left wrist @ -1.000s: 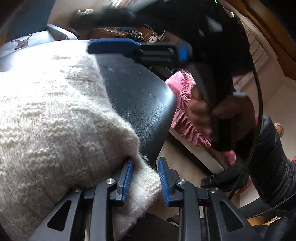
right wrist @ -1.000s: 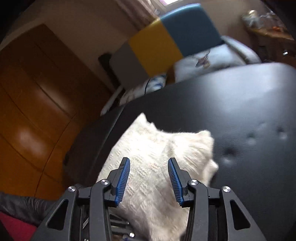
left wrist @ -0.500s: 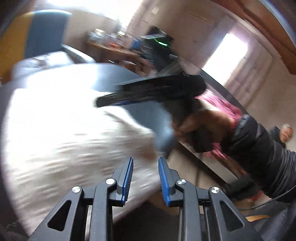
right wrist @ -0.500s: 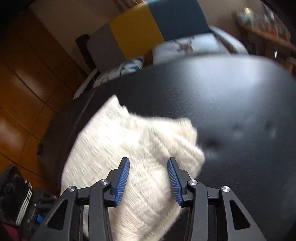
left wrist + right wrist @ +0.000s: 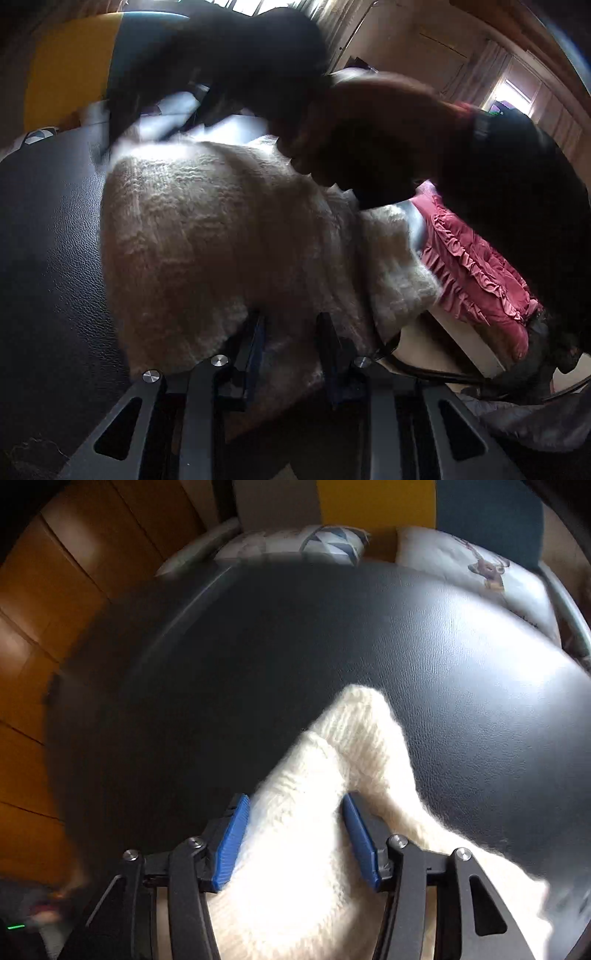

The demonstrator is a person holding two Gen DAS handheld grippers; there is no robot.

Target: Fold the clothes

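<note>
A cream knitted sweater point(image 5: 229, 236) lies bunched on a black leather-grained surface point(image 5: 48, 258), spread out just ahead of the left gripper point(image 5: 290, 354) and reaching back between and under its fingers. That gripper's blue-padded fingers stand apart with the knit lying in the gap, so it reads as released rather than clamping the wool. Beyond the sweater, at the far side from this gripper, the person's hand point(image 5: 369, 136) crosses the view, blurred and dark, holding a black tool body that is too smeared to make out; a dark sleeve point(image 5: 517, 192) runs off to the right of it. Below that sleeve, right of the gripper, hangs a pink ruffled cloth point(image 5: 476, 273). In the right wrist view the same sweater point(image 5: 317, 812) fills the space between the fingers of the right gripper point(image 5: 293, 834) and rises ahead of it in a pointed fold; the blue pads point(image 5: 231, 843) sit wide on either side of the bulky knit, and whether they press it cannot be told. Past the fold the black surface point(image 5: 258, 657) stretches away from the gripper. At its far edge lie patterned cushions point(image 5: 325, 544), with a yellow and blue backrest point(image 5: 376, 502) above them and wooden panelling point(image 5: 48, 602) to the gripper's left.
</note>
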